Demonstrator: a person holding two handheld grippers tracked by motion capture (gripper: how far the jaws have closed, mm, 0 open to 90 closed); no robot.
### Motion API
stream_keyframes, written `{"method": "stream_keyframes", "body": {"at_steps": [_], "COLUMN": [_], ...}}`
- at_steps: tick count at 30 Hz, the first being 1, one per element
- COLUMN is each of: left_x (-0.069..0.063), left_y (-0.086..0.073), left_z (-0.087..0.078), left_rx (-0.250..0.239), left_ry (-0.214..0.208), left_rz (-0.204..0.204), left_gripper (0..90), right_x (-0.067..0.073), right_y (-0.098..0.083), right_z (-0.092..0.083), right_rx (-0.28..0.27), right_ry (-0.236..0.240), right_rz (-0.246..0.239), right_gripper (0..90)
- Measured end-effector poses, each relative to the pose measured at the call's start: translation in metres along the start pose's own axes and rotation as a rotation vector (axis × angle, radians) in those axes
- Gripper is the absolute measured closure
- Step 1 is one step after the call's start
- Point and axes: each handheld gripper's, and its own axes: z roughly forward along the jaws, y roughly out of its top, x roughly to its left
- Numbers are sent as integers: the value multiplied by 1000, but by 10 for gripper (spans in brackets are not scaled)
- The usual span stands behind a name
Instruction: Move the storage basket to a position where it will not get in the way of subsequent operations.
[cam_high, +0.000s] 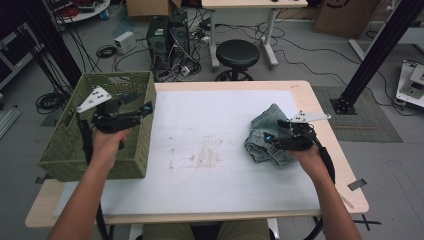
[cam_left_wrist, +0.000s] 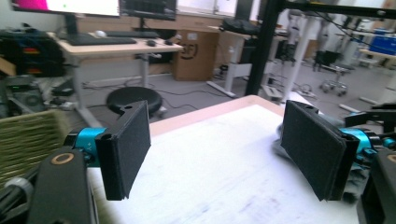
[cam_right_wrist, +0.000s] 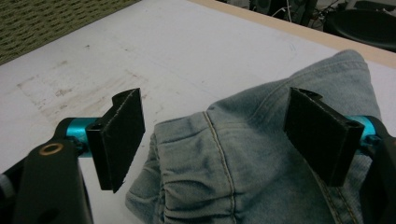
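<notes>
At the table's right edge we hold the right gripper (cam_right_wrist: 212, 140), jaws wide and empty, over the folded jeans (cam_right_wrist: 243, 154), judging the grasp imminent: next, lower and close, the left gripper (cam_high: 131, 114) also wide by the basket (cam_high: 65, 145).

Black stool (cam_high: 237, 54) sitting just past the table's far edge, PC towers (cam_high: 167, 37) w/ cables (cam_high: 182, 67) sprawling by its far-left corner.
</notes>
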Motion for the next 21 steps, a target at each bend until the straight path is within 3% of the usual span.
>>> {"method": "stream_keyframes", "body": {"at_steps": [10,14,21], "left_x": [-38,-43,-45], "left_y": [-19,-36,-60], "left_z": [57,71,81], "left_rx": [3,27,69], "left_ry": [-72,-80,-74], "left_rz": [11,11,28], "left_gripper": [244,244,244], "right_x": [-3,-4,-4], "right_y": [-2,-3,-5], "right_z": [2,2,7], "right_rx": [6,2,6], "right_ry": [5,11,23], "right_rz": [27,34,31], "right_gripper": [209,209,209]}}
